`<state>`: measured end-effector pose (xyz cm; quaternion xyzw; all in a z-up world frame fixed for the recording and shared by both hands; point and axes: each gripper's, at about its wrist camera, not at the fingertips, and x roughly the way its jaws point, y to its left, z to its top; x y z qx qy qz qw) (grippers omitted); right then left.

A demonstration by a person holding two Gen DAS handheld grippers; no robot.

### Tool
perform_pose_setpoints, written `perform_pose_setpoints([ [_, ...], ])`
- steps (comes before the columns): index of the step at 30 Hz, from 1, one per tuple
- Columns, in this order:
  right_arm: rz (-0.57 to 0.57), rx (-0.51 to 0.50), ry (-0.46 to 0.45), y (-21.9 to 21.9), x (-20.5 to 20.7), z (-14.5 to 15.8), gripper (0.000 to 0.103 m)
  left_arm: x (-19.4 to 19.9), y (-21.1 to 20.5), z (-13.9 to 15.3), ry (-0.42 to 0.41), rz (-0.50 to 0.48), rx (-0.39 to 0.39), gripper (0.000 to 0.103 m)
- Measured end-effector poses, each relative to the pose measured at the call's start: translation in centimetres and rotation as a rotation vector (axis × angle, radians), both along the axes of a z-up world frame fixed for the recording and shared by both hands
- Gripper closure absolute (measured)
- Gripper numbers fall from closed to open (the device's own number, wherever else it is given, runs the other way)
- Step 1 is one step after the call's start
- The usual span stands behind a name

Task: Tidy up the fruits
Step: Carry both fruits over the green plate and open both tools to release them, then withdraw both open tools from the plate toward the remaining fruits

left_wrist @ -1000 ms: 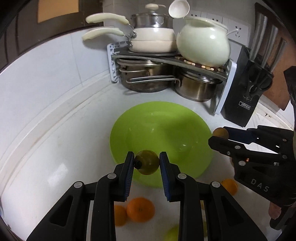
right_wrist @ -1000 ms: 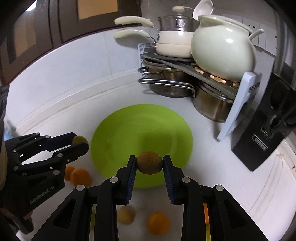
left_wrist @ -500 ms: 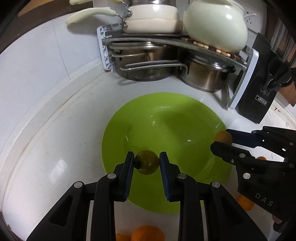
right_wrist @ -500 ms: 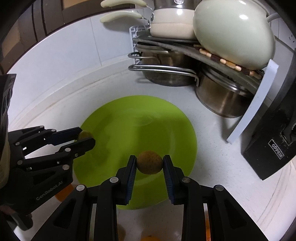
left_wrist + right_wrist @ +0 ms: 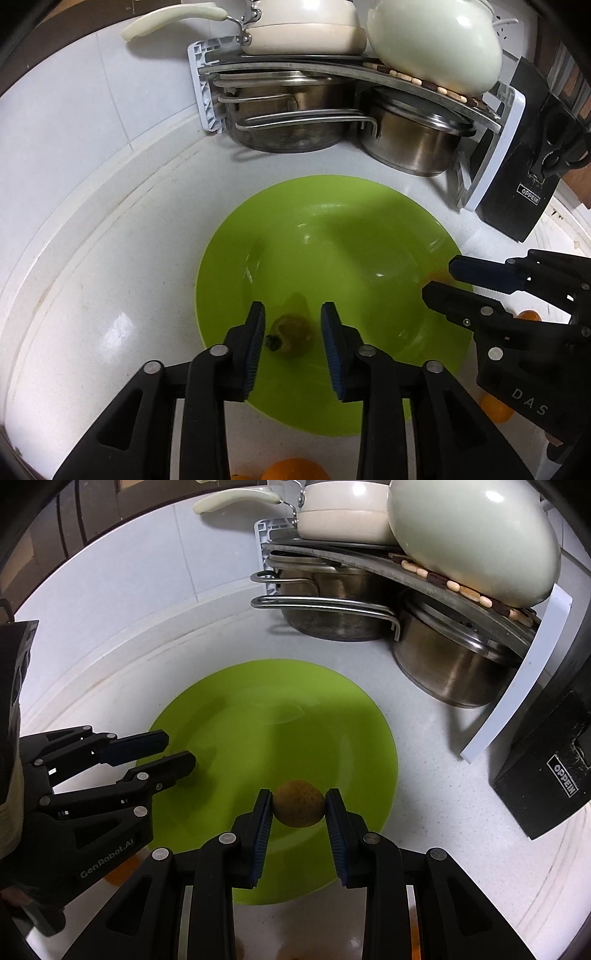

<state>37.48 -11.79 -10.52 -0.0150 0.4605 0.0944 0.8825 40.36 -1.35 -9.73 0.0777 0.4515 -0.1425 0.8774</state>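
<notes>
From the left wrist, the left claw [image 5: 291,334] was spreading; the greenish fruit [image 5: 291,335] it had pinched a moment earlier now lay loose between the pads, at six o'clock in the green bowl [image 5: 369,206]. One fruit delivered.

From the right wrist, the right claw [image 5: 298,810] still pinched a brown fruit [image 5: 298,808] above the bowl's [image 5: 207,701] five o'clock edge, release likely next.

Steel pots [image 5: 288,110] under a rack [image 5: 207,92], cream pan [image 5: 299,31], pale kettle [image 5: 436,48], black knife block [image 5: 524,184]
</notes>
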Motion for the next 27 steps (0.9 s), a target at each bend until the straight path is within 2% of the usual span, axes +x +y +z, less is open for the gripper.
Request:
perform_pose_setpoints([
  [5, 0.0, 0.007, -0.012, 0.0, -0.6, 0.5, 0.07, -0.8, 0.5, 0.5, -0.013, 0.005, -0.011, 0.065],
  [11, 0.0, 0.02, -0.046, -0.2, -2.0, 2.0, 0.07, -2.6, 1.5, 2.3, -0.066, 0.011, -0.022, 0.055],
  [13, 0.001, 0.022, -0.063, -0.3, -2.7, 2.6, 0.07, -3.4, 1.8, 3.2, -0.089, 0.017, -0.031, 0.047],
  [17, 0.001, 0.036, -0.098, -0.5, -4.4, 4.2, 0.07, -5.2, 2.7, 4.9, -0.132, 0.032, -0.053, 0.038],
  [20, -0.006, 0.036, -0.129, -0.6, -5.7, 5.3, 0.063, -6.6, 3.4, 6.0, -0.153, 0.046, -0.071, 0.032],
  [23, -0.007, 0.034, -0.155, -0.6, -6.9, 6.4, 0.062, -7.9, 3.9, 7.0, -0.173, 0.065, -0.081, 0.026],
  [27, -0.01, 0.046, -0.186, -0.8, -8.4, 7.6, 0.05, -10.1, 4.2, 8.3, -0.21, 0.073, -0.092, 0.022],
])
